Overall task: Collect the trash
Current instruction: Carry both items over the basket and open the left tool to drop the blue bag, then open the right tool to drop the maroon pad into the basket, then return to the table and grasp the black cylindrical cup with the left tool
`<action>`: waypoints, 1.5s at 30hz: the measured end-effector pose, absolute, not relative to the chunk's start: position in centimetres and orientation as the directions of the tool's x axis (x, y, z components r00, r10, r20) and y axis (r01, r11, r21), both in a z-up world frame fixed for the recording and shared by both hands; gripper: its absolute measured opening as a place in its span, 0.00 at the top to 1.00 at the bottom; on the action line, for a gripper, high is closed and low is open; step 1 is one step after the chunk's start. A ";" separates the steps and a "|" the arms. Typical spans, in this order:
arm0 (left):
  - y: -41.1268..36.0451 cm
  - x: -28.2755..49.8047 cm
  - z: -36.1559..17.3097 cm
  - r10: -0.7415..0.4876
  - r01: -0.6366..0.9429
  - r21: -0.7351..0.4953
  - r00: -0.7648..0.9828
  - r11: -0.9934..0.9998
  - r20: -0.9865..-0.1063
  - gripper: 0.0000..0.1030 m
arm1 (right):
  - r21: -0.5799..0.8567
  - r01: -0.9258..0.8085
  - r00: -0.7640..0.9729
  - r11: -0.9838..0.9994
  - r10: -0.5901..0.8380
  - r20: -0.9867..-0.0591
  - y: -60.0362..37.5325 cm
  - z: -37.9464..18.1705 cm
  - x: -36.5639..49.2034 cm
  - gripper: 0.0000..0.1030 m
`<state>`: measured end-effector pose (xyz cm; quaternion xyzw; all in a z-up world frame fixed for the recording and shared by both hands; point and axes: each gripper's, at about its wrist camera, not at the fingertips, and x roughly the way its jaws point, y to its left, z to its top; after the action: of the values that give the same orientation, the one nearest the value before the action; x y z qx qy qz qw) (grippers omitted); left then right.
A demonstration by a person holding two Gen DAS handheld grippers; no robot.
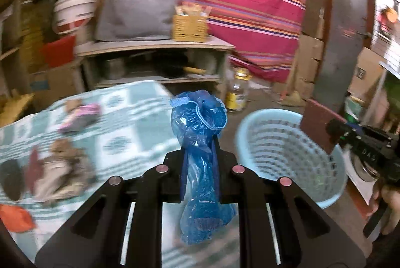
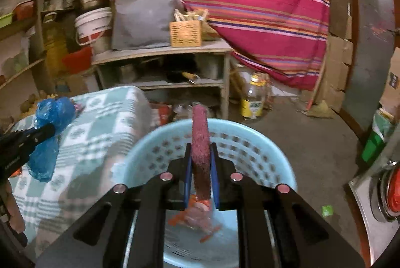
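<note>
- My left gripper (image 1: 200, 148) has its jaws clamped on a crumpled blue plastic bag (image 1: 200, 117); the bag bulges above the fingers and hangs down below them.
- My right gripper (image 2: 202, 168) has its jaws closed on a flat maroon scouring pad (image 2: 200, 132), held on edge and standing upright between the 2 fingers.
- In the right wrist view that pad sits directly in front of the pale blue perforated basket (image 2: 275, 150), which stands on the floor just beside the table.
- Inside the basket I can see some orange and clear wrapper scraps (image 2: 202, 215), though they are blurred.
- The table wears a green and white checked cloth (image 1: 130, 112). On it, to the left of the bag, lie a pink and grey item (image 1: 80, 115), a brownish crumpled heap (image 1: 62, 168) and an orange scrap (image 1: 15, 215); blur keeps me from naming them.
- From the left wrist view the basket is to the right of the bag, with the right gripper and pad over its far right rim.
- Behind stand a wooden shelf unit (image 2: 162, 52), a grey cushion (image 2: 142, 20), a white bucket (image 2: 92, 22) and a striped red cloth (image 2: 250, 5).
- A yellow-labelled bottle (image 2: 253, 97) stands on the floor beyond the basket.
</note>
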<state>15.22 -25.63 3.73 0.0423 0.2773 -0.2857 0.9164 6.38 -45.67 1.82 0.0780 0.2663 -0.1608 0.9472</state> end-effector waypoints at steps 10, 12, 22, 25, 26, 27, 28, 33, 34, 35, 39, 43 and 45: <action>-35.4 13.6 1.1 -0.554 0.649 -0.056 0.597 0.759 -0.580 0.85 | 0.110 0.378 0.799 0.919 -0.264 -0.540 -49.3 1.1 4.8 0.87; -36.6 13.4 0.9 -0.546 0.651 -0.038 0.601 0.758 -0.583 0.85 | 0.108 0.383 0.795 0.917 -0.268 -0.545 -49.6 0.8 4.7 0.87; -37.6 13.6 0.8 -0.520 0.638 0.002 0.630 0.770 -0.577 0.45 | 0.129 0.406 0.783 0.905 -0.272 -0.560 -51.5 0.1 4.0 0.87; -37.0 13.7 1.0 -0.504 0.617 0.004 0.647 0.787 -0.573 0.37 | 0.130 0.404 0.780 0.905 -0.267 -0.566 -51.5 -0.1 4.2 0.87; -36.6 13.8 1.1 -0.497 0.608 0.006 0.655 0.794 -0.570 0.34 | 0.129 0.401 0.780 0.907 -0.264 -0.568 -51.4 -0.1 4.4 0.87; -36.2 13.9 1.2 -0.484 0.594 0.012 0.667 0.804 -0.566 0.30 | 0.129 0.398 0.780 0.908 -0.262 -0.568 -51.3 -0.1 4.5 0.87; -35.7 14.0 1.4 -0.473 0.582 0.018 0.679 0.813 -0.562 0.28 | 0.128 0.396 0.781 0.909 -0.260 -0.568 -51.2 -0.1 4.5 0.87; -33.3 14.5 2.1 -0.433 0.534 0.029 0.715 0.845 -0.549 0.20 | 0.123 0.377 0.784 0.918 -0.245 -0.570 -50.0 -0.1 5.4 0.87; -32.8 14.6 2.2 -0.428 0.527 0.029 0.720 0.849 -0.547 0.20 | 0.121 0.372 0.784 0.920 -0.241 -0.573 -49.7 -0.1 5.7 0.87; -32.4 14.7 2.2 -0.423 0.521 0.029 0.723 0.853 -0.545 0.18 | 0.120 0.369 0.783 0.922 -0.239 -0.574 -49.4 -0.1 5.8 0.87; -31.0 14.8 2.4 -0.404 0.503 0.038 0.735 0.864 -0.545 0.16 | 0.093 0.363 0.774 0.927 -0.244 -0.584 -48.2 -0.2 6.8 0.85; -29.8 14.7 2.7 -0.385 0.487 0.053 0.748 0.872 -0.541 0.14 | 0.089 0.370 0.776 0.925 -0.255 -0.577 -47.4 0.0 7.3 0.40; -29.0 14.6 2.9 -0.374 0.476 0.059 0.757 0.878 -0.537 0.12 | 0.083 0.368 0.776 0.926 -0.256 -0.577 -46.9 0.2 7.4 0.40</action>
<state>14.64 -28.97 2.86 0.0964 0.2642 -0.2277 0.9322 7.43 -46.86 0.17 0.0959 0.2905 -0.1663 0.9374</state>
